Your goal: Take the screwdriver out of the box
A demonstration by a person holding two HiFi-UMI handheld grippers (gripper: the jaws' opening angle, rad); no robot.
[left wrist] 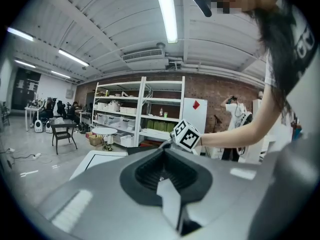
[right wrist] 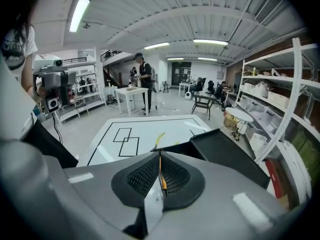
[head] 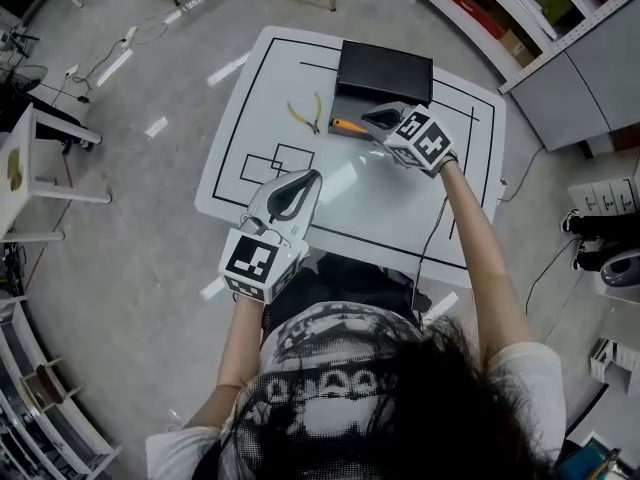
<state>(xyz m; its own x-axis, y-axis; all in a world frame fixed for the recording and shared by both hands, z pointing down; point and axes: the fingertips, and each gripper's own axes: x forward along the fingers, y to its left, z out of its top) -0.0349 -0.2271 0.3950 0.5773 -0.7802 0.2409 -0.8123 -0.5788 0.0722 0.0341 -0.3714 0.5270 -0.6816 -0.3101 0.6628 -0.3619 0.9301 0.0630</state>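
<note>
The black box [head: 384, 73] stands open at the far side of the white table [head: 400, 208], its lid [right wrist: 225, 151] raised behind the tray. An orange-handled screwdriver [head: 347, 125] lies in the tray at its near left. My right gripper [head: 377, 118] hovers right next to the handle's right end, tilted down toward it, jaws shut and empty. A thin orange sliver shows through the slit between them in the right gripper view [right wrist: 160, 159]. My left gripper [head: 312, 176] hangs shut over the table's near left part, holding nothing, and points toward the right gripper's marker cube [left wrist: 186, 135].
Yellow-handled pliers [head: 305, 115] lie on the table left of the box. Black outlined rectangles [head: 275, 163] are drawn on the table's left half. A cable [head: 435, 233] runs across the right side of the table. Shelving [head: 520, 18] stands beyond the table to the right.
</note>
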